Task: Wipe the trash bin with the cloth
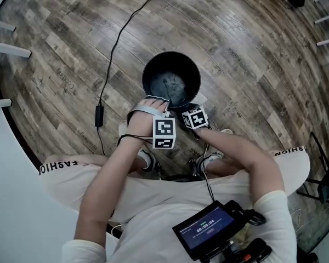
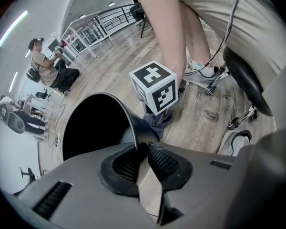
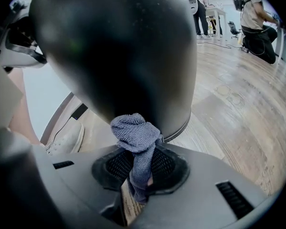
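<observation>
Head view: black trash bin [image 1: 153, 70] upright on the plank floor [image 1: 247, 48], mouth up, just ahead of the person's shoes [image 1: 146, 158], well off the floor's white left edge. Both claws work the near side of the bin.

Left gripper view: left claw [image 2: 142, 159] closed tight on the bin's rim. Thin wall pinched between the pads, one pad inside, one outside.

Right gripper view: right claw [image 3: 142, 168] clamped on a grey-blue cloth [image 3: 135, 130]. A wad sticks out past the pads and presses on the bin's outer wall, low down near the base ring. A tail of cloth hangs back between the jaws. Right claw's marker cube [image 2: 154, 87] sits near the left claw, outside the bin.
</observation>
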Tool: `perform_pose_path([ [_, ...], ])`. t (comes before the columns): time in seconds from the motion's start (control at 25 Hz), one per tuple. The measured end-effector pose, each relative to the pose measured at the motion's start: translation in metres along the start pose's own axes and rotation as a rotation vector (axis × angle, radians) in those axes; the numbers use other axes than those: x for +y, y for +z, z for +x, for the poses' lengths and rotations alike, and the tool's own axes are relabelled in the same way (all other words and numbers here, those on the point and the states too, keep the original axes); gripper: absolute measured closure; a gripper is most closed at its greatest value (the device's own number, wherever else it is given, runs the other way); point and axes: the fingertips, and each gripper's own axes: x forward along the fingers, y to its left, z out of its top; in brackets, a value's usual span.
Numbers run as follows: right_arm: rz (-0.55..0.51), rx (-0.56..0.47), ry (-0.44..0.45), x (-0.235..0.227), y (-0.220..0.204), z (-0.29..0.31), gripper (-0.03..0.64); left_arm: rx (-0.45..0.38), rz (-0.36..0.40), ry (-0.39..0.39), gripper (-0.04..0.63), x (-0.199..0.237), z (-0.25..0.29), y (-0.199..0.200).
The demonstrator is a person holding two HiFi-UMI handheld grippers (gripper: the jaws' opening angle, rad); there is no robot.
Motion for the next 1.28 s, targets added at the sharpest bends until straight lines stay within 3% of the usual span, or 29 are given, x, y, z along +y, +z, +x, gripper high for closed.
perform_pose_path([
  [0.44,-0.010,0.023,-0.014,-0.026,-0.016,0.043,0.541,0.003,0.005,-0.015,0.535,0.001,0.017,-0.005],
  [0.64,0.018,0.022,0.029,-0.027,-0.019,0.050,0.541,0.002,0.006,-0.016,0.535,0.002,0.016,-0.006],
  [1.0,-0.022,0.067,0.022,-0.035,-0.010,-0.016,0.541,0.006,-0.006,-0.021,0.535,0.000,0.005,0.002],
  [1.28,-0.036,0.062,0.084,-0.024,0.011,-0.077,0.541,0.018,-0.006,-0.040,0.537,-0.001,0.020,-0.008],
])
